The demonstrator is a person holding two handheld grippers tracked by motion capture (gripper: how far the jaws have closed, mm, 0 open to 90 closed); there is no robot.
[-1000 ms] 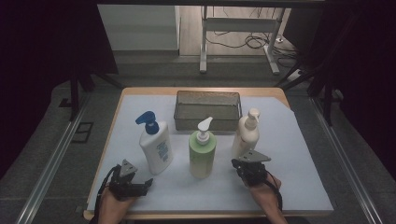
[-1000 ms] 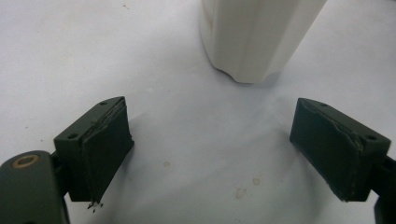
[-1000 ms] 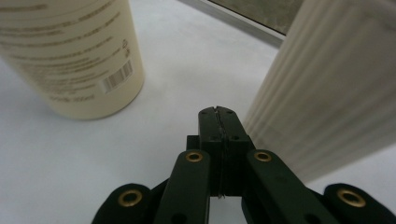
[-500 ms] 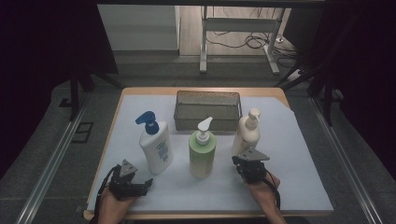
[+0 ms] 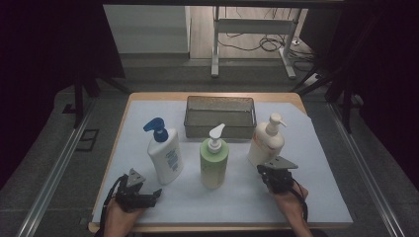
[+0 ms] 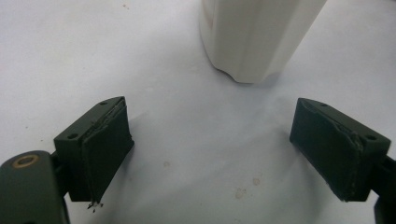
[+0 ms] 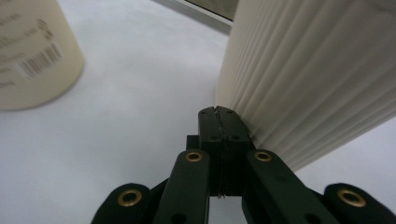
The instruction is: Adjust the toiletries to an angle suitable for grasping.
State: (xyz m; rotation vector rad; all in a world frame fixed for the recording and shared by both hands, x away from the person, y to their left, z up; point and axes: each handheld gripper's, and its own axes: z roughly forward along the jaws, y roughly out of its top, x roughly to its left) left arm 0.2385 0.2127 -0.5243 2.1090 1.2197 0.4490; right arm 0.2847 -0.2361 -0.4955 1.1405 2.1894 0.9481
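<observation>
Ribbing on the cream pump bottle (image 7: pixel 317 84), sitting just right of the right gripper's (image 7: pixel 218 110) clenched, empty fingers, is promising grip on its light, top-heavy, slightly squeezable body.

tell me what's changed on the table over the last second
The right gripper has edged closer to the cream pump bottle; its jaws are shut with nothing between them, tips right beside the bottle's ribbed side. Nothing was gripped or released. The left gripper stayed put with jaws open, and the blue-capped bottle, green bottle and mesh basket kept their places.
</observation>
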